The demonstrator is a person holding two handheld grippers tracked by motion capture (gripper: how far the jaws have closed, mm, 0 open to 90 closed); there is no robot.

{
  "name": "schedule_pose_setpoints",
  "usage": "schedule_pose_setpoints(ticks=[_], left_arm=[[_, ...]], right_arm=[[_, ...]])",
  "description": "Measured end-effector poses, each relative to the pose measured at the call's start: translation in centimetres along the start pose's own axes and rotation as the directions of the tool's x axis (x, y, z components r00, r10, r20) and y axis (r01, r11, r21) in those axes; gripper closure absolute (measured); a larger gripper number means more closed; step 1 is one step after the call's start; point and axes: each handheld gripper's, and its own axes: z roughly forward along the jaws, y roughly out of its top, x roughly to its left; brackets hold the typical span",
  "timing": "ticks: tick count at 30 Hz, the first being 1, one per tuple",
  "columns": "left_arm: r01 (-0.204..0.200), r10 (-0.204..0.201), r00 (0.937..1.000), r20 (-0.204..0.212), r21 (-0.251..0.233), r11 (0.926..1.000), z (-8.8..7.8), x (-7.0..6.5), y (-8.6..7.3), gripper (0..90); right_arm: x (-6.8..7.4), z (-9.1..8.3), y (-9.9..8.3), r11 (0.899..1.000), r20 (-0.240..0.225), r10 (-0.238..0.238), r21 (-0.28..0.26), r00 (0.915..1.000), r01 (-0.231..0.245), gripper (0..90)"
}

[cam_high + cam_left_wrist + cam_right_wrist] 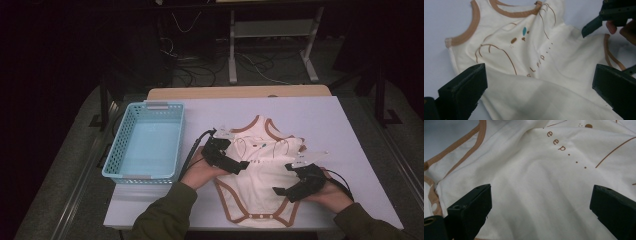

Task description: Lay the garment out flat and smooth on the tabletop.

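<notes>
While the cream baby bodysuit (260, 172) with brown trim lies flat on the pale counter (345, 130), neck opening toward twelve o'clock and snap crotch toward six, I hold both tools over it. My left hand-held gripper (239, 165) sits at the garment's nine o'clock edge with its jaws spread wide and nothing pinched between them; in the left gripper view its fingers (464, 87) frame the printed chest and the brown neckband (511, 11). My right hand-held gripper (281, 192) is at about four o'clock on the bodysuit, near the leg opening, jaws likewise spread apart and gripping no cloth; in the right gripper view the fabric runs loosely rippled between the fingers (471, 205), with brown lettering (555, 141) toward twelve o'clock. A light blue plastic basket (120, 150) stands at nine o'clock on the counter, just beside my left hand (197, 172) and apart from the bodysuit.
</notes>
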Motion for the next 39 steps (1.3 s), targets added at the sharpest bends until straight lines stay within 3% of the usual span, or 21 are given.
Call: schedule_pose_setpoints(ticks=[15,30,39], left_arm=[[-0.007,0.006,0.9996,-0.028,-0.021,0.9998,1.7,1.9,3.3,0.0],[0.003,-0.003,0.9982,-0.06,-0.004,1.0,4.4,6.0,5.2,19.4],[0.025,-0.023,0.9969,-0.075,0.027,0.9993,7.5,7.9,6.6,30.0]], right_arm=[[0.0,0.0,0.0,1.0,-0.001,0.004,0.003,1.0,-0.004,3.6],[-0.2,0.0,0.0,1.0,-0.002,0.009,-0.001,1.0,-0.009,3.6],[-0.2,-0.1,0.0,1.0,-0.01,0.014,-0.005,0.9999,-0.014,3.6]])
